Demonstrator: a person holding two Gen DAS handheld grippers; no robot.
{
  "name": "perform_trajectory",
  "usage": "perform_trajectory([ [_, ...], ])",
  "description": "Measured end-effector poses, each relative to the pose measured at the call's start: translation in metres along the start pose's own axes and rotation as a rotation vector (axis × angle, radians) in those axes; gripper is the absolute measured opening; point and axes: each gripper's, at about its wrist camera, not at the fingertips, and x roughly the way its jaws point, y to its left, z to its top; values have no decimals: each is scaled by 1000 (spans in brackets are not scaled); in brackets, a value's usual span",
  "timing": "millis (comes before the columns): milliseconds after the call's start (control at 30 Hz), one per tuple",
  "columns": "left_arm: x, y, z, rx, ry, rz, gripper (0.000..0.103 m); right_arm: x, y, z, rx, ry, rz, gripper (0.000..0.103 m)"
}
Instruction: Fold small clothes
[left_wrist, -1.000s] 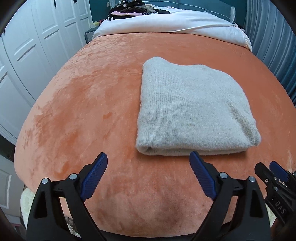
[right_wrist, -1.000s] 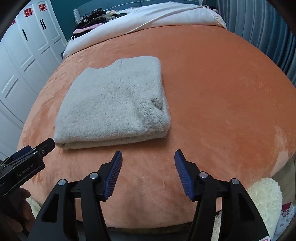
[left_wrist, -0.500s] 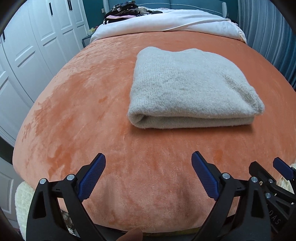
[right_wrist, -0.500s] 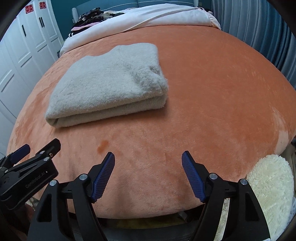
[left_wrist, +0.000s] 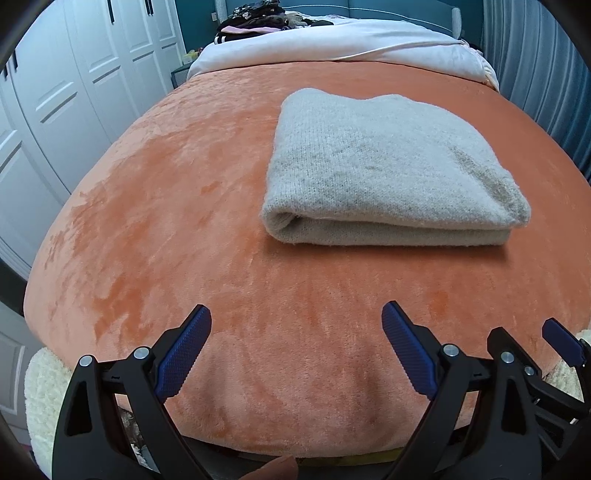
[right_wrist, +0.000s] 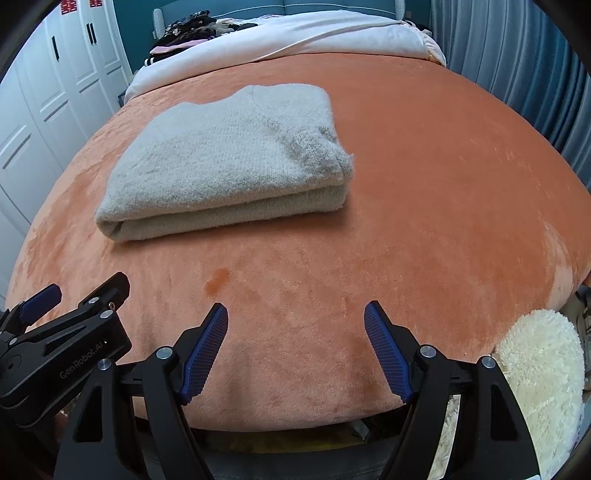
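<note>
Both tools, the left tool (left_wrist: 296, 349) and the right tool (right_wrist: 296, 347), hang open and empty near the folded grey knit sweater (left_wrist: 384, 166) on the orange bed (left_wrist: 166, 192), which looks soft, light and floppy, best pinched at its thick folded near edge.

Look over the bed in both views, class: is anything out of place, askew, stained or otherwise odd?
One small thing: a darker spot marks the orange blanket between the folded grey sweater and the right gripper; whether it is damp or brushed pile is unclear. The sweater lies neatly folded.
</note>
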Motion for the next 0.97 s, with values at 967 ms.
perform_trajectory([
  [967, 9, -5, -13, -6, 33, 2, 83, 5, 5, -13, 2, 10, -39, 74],
])
